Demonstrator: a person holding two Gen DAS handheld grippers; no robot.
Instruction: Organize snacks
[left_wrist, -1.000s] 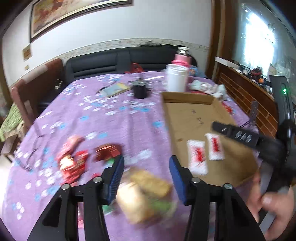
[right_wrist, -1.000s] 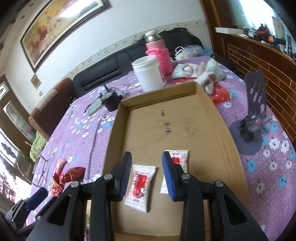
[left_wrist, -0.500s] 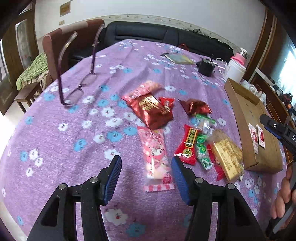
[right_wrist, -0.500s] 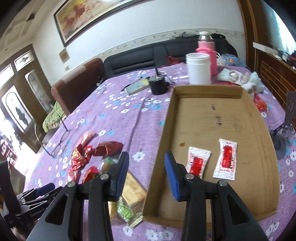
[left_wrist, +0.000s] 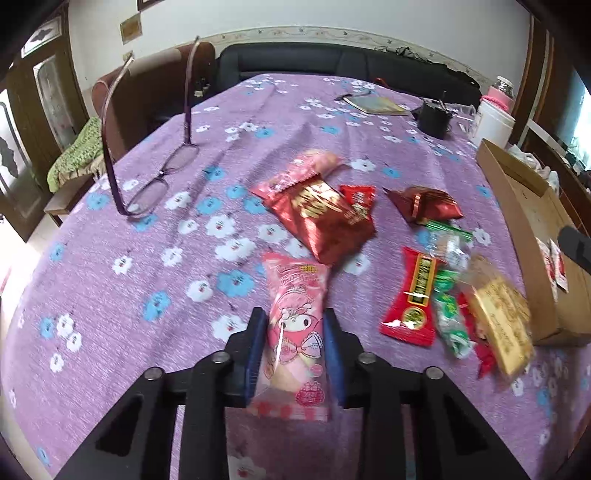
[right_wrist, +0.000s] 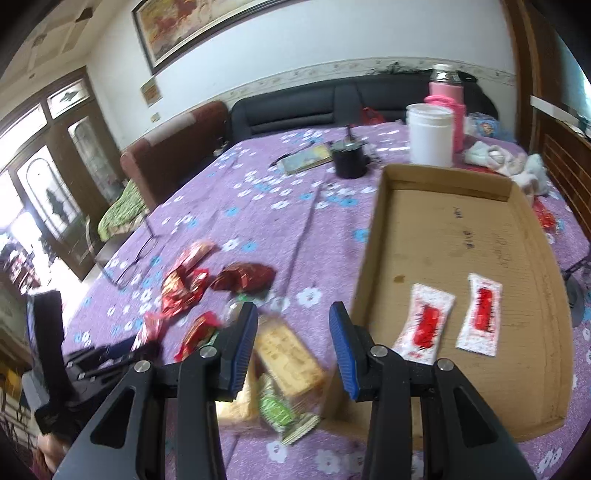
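Gripping the pink snack packet (left_wrist: 295, 325) on the tabletop (left_wrist: 184, 258) in your left tongs (left_wrist: 293, 354), your next move is lifting it into the cardboard tray (right_wrist: 369, 236), holding two white sachets (right_wrist: 423, 321), while your right tongs (right_wrist: 293, 347) gape wide over the tan packet (right_wrist: 288, 358).

Pink cartoon-printed snack packet (left_wrist: 295, 325), purple flowered tablecloth (left_wrist: 147, 258)

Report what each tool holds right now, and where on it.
Left tool: closed on the pink snack pack, gripped across its lower half, near end. Right tool: open, holding nothing, above the yellow pack.
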